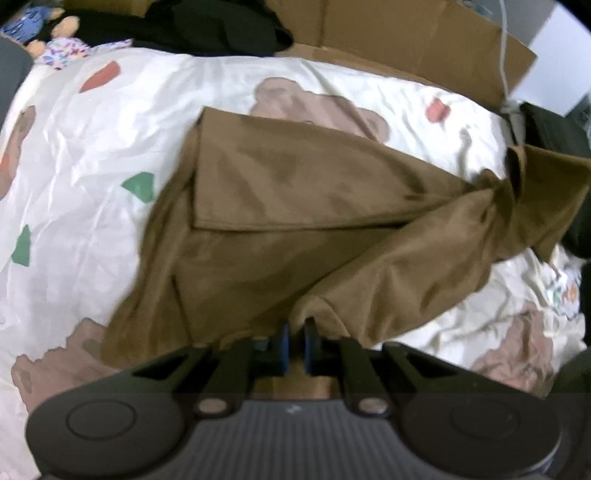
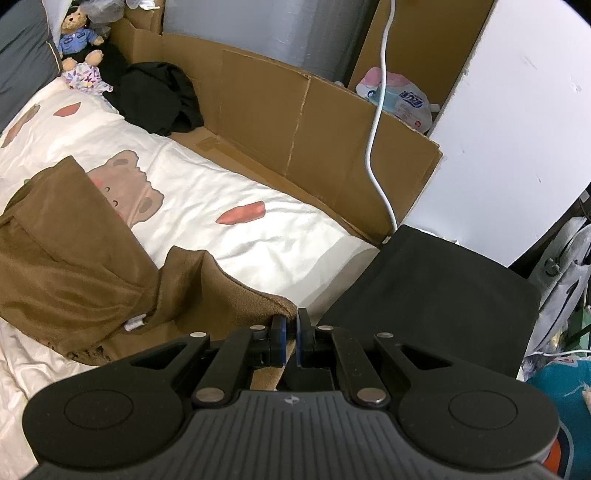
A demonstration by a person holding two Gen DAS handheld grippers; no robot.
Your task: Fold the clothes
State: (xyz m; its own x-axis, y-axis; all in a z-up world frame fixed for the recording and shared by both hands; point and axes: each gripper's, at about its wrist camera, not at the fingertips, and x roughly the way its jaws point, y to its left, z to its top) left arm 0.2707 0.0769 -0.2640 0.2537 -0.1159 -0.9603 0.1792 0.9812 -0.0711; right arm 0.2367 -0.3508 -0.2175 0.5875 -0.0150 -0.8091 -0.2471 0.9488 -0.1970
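Now brown garment (image 1: 295, 206), both grippers clamped on it

Your left wrist view smeared by blur, brown garment (image 1: 295, 206) edges soft, its near hem hidden behind your left gripper (image 1: 296, 326), its right end cut off by the frame, teddy bear (image 2: 78, 27) small and partly cropped, bag label (image 2: 410, 99) unreadable.
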